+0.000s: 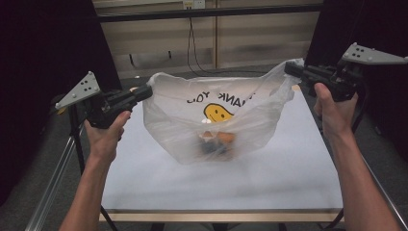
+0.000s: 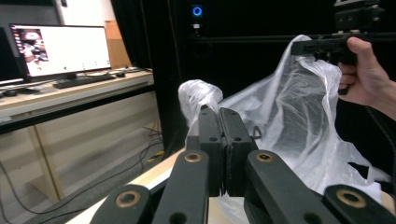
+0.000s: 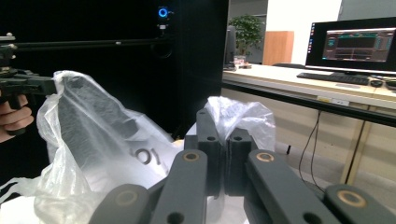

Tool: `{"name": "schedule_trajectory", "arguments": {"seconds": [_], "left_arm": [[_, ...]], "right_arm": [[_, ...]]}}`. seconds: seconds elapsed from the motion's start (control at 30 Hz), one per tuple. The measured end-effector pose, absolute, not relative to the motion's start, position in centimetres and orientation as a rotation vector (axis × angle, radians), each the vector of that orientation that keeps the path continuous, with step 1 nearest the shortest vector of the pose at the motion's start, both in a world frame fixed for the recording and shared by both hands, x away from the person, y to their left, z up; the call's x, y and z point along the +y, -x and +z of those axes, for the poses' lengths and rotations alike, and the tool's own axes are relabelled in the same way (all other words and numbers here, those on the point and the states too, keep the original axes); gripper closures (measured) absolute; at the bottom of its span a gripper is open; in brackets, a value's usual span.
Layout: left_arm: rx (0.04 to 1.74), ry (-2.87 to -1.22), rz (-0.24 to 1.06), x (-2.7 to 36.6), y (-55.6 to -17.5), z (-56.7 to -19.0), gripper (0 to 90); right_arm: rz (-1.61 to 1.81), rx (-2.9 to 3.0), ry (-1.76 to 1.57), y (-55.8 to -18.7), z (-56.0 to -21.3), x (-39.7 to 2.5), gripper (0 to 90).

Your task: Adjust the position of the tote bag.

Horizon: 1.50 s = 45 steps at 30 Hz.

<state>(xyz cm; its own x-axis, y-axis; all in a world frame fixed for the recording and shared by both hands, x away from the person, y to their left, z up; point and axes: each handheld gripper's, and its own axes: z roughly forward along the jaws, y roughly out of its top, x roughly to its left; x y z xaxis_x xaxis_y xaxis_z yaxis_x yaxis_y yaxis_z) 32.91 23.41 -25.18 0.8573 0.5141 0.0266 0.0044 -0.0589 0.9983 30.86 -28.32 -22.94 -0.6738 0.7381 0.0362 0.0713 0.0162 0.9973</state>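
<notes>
A thin white plastic bag (image 1: 216, 120) with a yellow smiley face and black lettering hangs above the white table (image 1: 288, 173), stretched between both grippers. Small orange and dark items (image 1: 216, 142) weigh down its bottom. My left gripper (image 1: 146, 90) is shut on the bag's left handle (image 2: 198, 93), seen bunched above the closed jaws. My right gripper (image 1: 290, 67) is shut on the right handle (image 3: 238, 114), held a little higher than the left. The bag (image 2: 299, 121) spreads toward the other hand in the left gripper view, and the bag (image 3: 93, 135) does the same in the right gripper view.
The table's wooden front edge (image 1: 216, 215) runs along the bottom. Dark curtains stand at both sides, and a metal rail (image 1: 53, 178) runs along the left. Desks with monitors (image 2: 60, 49) (image 3: 355, 44) stand beyond the table.
</notes>
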Motion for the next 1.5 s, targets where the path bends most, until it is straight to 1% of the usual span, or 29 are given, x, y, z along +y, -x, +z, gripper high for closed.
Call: {"name": "schedule_trajectory", "arguments": {"seconds": [0.17, 0.23, 0.37, 0.47, 0.67, 0.9, 1.2, 1.5], "left_arm": [[0.444, -1.569, 0.448, 24.2, -33.9, -24.2, 89.1], [0.461, -1.527, 0.463, 25.0, -34.3, -23.2, 89.2], [0.468, -1.523, 0.476, 25.5, -34.3, -23.0, 89.3], [0.49, -1.537, 0.481, 25.5, -34.3, -23.9, 89.3], [0.56, -1.571, 0.471, 26.2, -35.3, -26.5, 89.3], [0.603, -1.581, 0.449, 27.2, -35.4, -28.6, 89.3], [0.596, -1.635, 0.413, 26.4, -35.0, -31.3, 89.3], [0.602, -1.654, 0.383, 26.8, -34.8, -33.7, 89.3]], "right_arm": [[1.702, 1.77, -0.849, -31.7, -22.2, -28.5, 87.8], [1.702, 1.765, -0.856, -32.5, -21.5, -28.3, 87.8], [1.704, 1.755, -0.855, -33.4, -20.9, -27.7, 87.7], [1.727, 1.75, -0.856, -33.8, -21.2, -27.1, 88.1], [1.692, 1.784, -0.891, -34.1, -23.1, -27.1, 88.6], [1.667, 1.792, -0.934, -32.7, -25.9, -28.5, 88.7], [1.643, 1.832, -0.963, -31.4, -28.8, -29.3, 88.8], [1.635, 1.857, -1.0, -31.0, -31.4, -29.7, 88.9]]}}
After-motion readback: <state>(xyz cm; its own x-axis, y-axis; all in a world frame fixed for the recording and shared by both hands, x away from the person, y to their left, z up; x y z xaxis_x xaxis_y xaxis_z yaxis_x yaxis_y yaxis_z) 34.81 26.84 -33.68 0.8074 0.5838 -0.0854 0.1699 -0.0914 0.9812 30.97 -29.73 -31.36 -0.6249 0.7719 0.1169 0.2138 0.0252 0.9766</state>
